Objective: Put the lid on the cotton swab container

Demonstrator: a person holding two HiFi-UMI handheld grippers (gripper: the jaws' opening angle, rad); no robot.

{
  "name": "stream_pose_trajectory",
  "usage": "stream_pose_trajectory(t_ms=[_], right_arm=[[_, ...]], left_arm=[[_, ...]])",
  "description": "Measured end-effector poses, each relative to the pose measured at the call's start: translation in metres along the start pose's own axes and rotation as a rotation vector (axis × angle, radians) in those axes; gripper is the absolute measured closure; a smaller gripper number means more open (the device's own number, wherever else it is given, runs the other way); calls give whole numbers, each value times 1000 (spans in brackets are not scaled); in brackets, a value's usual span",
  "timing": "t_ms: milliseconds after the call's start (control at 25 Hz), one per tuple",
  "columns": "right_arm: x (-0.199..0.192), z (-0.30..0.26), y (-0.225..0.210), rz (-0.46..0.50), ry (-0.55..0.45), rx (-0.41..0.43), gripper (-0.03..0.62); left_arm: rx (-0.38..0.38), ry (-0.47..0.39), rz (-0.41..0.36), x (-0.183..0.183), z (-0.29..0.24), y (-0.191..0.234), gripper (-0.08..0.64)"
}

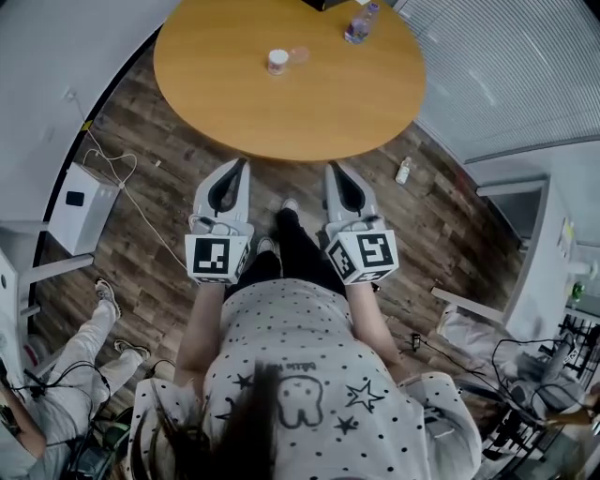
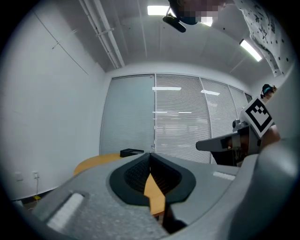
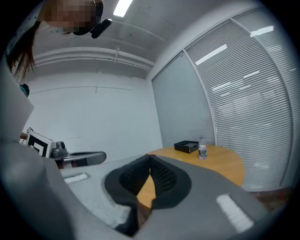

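I am at the very start of the job, standing short of the round wooden desk (image 1: 309, 103) with nothing picked up yet, so the step in hand is the approach. My left hand-held gripper (image 1: 238, 164) and my right hand-held gripper (image 1: 336, 169) are held side by side in front of my body, both pointing roughly level toward the desk's near edge and not yet over it. In the left gripper view the two dark pads meet at their tips with nothing between them, so that one is closed and empty; the right gripper view shows the same, jaws together on nothing. A water bottle (image 1: 360, 22) stands at the far side of the desk, out of the way. The cotton swab container (image 1: 277, 61) sits upright on the far half of the desk, well apart from both tools, and just beside it to the right lies a small clear piece that I take to be the lid (image 1: 299, 54), though it is too faint to be sure. Next I judge I must reach across the desk, open one set of jaws, and settle them round the lid, perhaps steadying the container with the other.
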State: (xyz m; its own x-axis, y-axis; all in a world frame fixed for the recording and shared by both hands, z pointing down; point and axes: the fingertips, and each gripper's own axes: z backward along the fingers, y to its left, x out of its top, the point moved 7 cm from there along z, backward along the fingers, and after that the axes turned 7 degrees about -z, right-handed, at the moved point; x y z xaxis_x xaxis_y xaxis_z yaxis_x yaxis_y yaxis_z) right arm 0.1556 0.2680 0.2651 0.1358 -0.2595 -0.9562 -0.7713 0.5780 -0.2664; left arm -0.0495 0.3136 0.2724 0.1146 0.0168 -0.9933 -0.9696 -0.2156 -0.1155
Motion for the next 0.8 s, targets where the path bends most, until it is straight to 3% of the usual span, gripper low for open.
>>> stream_pose_trajectory(t_ms=[400, 800], right_arm=[[3, -60, -31, -28, 17, 28, 589], [33, -161, -93, -23, 48, 82, 589]], left_arm=[[39, 22, -9, -6, -51, 24, 549], [101, 38, -17, -11, -155, 59, 549]])
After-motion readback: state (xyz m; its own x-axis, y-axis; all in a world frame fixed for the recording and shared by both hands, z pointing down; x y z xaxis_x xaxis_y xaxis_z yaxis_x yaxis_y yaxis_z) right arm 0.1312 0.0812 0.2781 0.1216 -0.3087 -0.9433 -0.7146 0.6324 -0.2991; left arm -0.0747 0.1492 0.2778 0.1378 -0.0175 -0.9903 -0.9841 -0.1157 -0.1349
